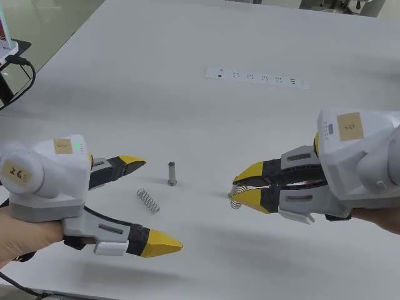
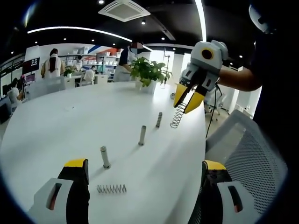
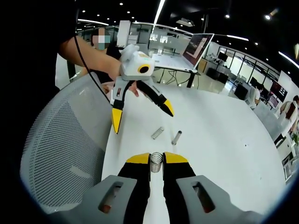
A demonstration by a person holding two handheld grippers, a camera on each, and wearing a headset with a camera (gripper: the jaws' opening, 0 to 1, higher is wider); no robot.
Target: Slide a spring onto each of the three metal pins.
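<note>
- The fingers [image 3: 138, 160] of the right gripper [image 1: 242, 186] are closed almost together on a held spring [image 3: 156, 162]. We see its coils pinched between the yellow tips.
- In the left gripper view, the free end of the held spring hangs below those tips, clear of the table [image 1: 187, 112].
- The fingers [image 2: 75, 164] of the left gripper [image 1: 159, 204] are spread wide and grip nothing. This gripper sits at the near left of the table, pointing right toward the other one.
- A loose spring [image 1: 148, 200] lies flat on the table in front of the open left fingers, touching neither of them.
- Just beyond the loose spring stands the nearest pin [image 1: 172, 173]. It is upright and bare, and sits between the two grippers.
- In the left gripper view we see a second pin [image 2: 142, 135] farther along the same line, also upright and bare.
- A third pin [image 2: 159, 119] stands farther still, near the right gripper's tips. Its surface looks ribbed, and we cannot tell whether a spring sits on it.
- A white power strip [image 1: 256, 77] lies flat at the far side of the table, well apart from the pins.
- A grey mesh chair [image 3: 60, 140] stands at the near edge of the table.
</note>
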